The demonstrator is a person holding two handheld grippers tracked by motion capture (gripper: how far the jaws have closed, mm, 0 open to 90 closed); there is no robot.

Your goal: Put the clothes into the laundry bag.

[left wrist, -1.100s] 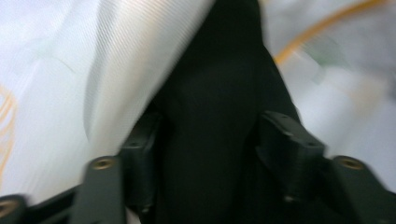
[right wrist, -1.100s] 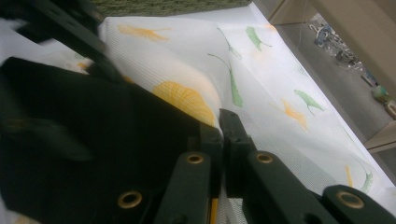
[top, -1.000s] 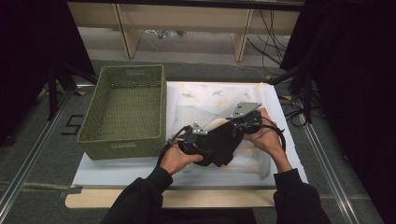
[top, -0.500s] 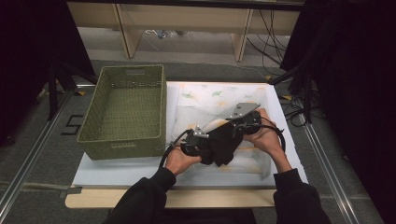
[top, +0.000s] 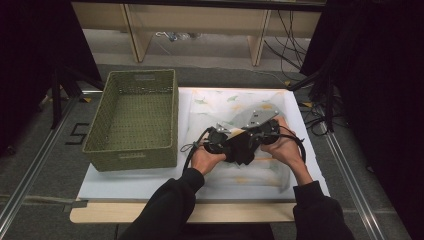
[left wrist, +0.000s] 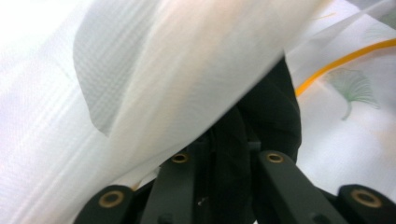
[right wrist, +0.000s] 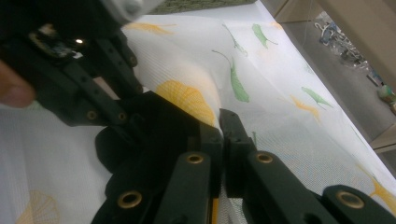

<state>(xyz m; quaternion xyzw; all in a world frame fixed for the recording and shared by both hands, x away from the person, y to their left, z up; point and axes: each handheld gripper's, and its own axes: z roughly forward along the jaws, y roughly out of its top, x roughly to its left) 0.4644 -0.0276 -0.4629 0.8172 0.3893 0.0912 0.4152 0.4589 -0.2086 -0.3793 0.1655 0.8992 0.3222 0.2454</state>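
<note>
- The left gripper [top: 231,146] has its jaws drawn close on a black cloth [left wrist: 273,109], with a fold of the white leaf-print sheet [left wrist: 154,79] draped over it.
- The right gripper [right wrist: 219,122] is pinched nearly closed on the same black cloth [right wrist: 154,126], just above the sheet [right wrist: 280,93].
- Both meet mid-table, cloth [top: 243,148] between them.
- The green woven basket [top: 132,150] stands left of the sheet, nothing inside.

Black cloth [top: 244,148], small, crumpled.
Soft dark fabric, bunched and limp, lying on the white leaf-printed sheet [top: 235,102] at the desk's middle, right of the green basket [top: 135,117].
</note>
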